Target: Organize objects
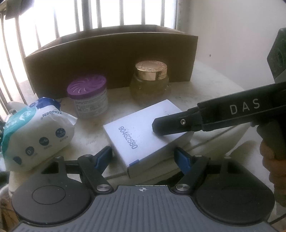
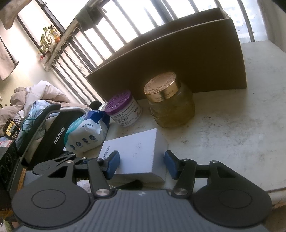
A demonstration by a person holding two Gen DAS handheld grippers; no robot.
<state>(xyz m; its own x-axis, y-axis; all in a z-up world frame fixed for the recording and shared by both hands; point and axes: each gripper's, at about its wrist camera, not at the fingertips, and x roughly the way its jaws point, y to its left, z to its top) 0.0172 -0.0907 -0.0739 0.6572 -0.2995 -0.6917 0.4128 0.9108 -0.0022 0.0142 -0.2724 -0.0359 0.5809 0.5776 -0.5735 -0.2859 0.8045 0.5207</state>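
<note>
The white box [image 1: 143, 132] printed 90462580 lies flat near the front edge of the white table [image 2: 232, 125], slightly overhanging a lower slab.

Right gripper [image 2: 141, 165]: jaws spread wide, 1 blue pad [image 2: 113, 165] over the box's left part, the other [image 2: 169, 163] just off its right edge. The jaws straddle the box without closing on it; contact cannot be confirmed. In the left wrist view this gripper enters from the right, its black finger [image 1: 171, 125] lying across the box's right corner.

Left gripper [image 1: 143, 160]: jaws fully spread, holding nothing, the blue pads [image 1: 102, 157] flanking the box's near end without touching it.

Behind the box stand 2 jars, upright and apart: a purple-lidded tub [image 1: 88, 98] on the left and a gold-lidded glass jar [image 1: 150, 80] on the right. Both stand just before the front wall of an open cardboard carton [image 1: 110, 58], which sits at the back of the table by the barred window [image 1: 107, 12].

A soft wipes pack [image 1: 35, 132] marked ZONSEN lies at the table's left edge, near the tub.
</note>
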